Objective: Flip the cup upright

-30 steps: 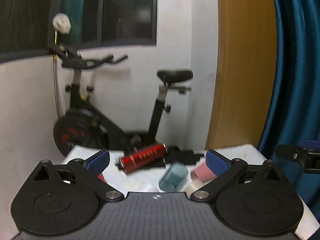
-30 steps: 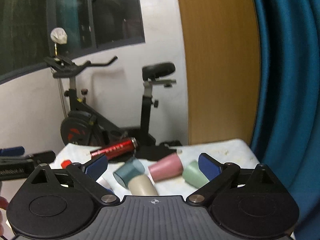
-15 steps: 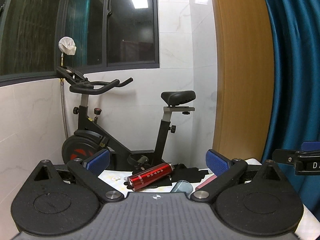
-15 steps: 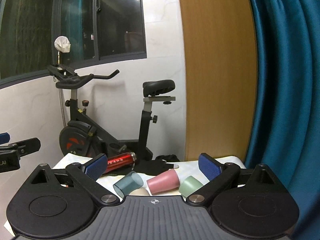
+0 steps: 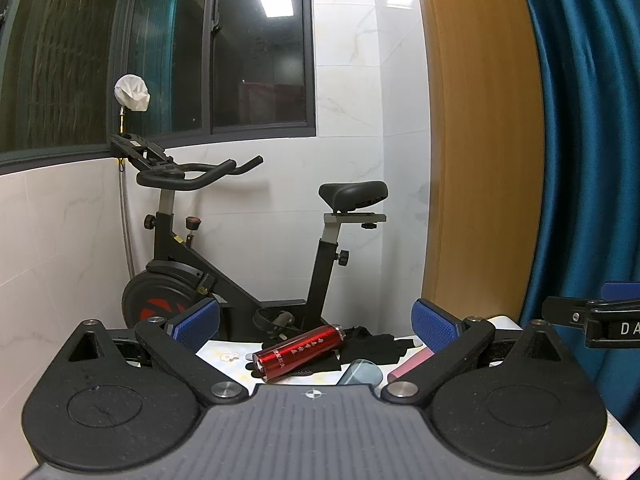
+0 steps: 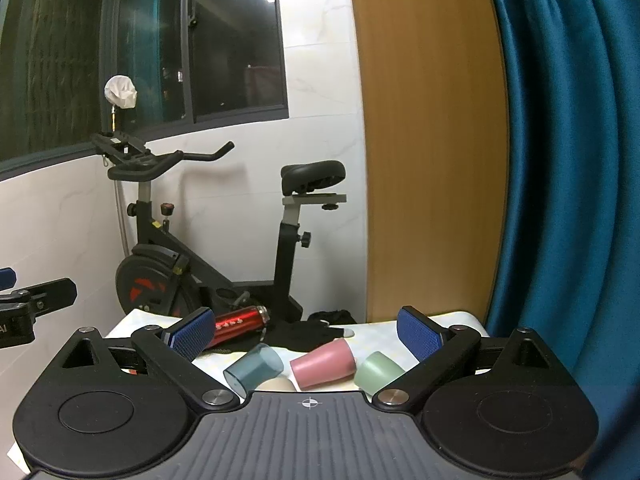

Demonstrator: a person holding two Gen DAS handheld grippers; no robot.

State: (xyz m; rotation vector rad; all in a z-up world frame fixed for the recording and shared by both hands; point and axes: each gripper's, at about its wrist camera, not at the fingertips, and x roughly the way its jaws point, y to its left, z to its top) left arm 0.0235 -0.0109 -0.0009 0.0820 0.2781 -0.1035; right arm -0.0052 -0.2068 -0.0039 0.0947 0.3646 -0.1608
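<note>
Several cups lie on their sides on a white table (image 6: 400, 330): a blue-grey cup (image 6: 254, 368), a pink cup (image 6: 323, 365), a green cup (image 6: 378, 372) and a beige cup (image 6: 276, 384), mostly hidden by my gripper body. In the left wrist view only the blue-grey cup (image 5: 360, 372) and the pink cup (image 5: 410, 364) peek out. My right gripper (image 6: 308, 330) is open and empty, above and behind the cups. My left gripper (image 5: 316, 322) is open and empty, held above the table.
A red metal bottle (image 5: 300, 352) lies on its side on a black cloth (image 5: 376, 346) at the back of the table. An exercise bike (image 5: 240, 264) stands behind the table. A wooden panel (image 6: 428, 140) and a blue curtain (image 6: 560, 160) are to the right.
Both grippers have risen and tilted up, so the table and cups sank low in both views. Both stayed open and empty.
</note>
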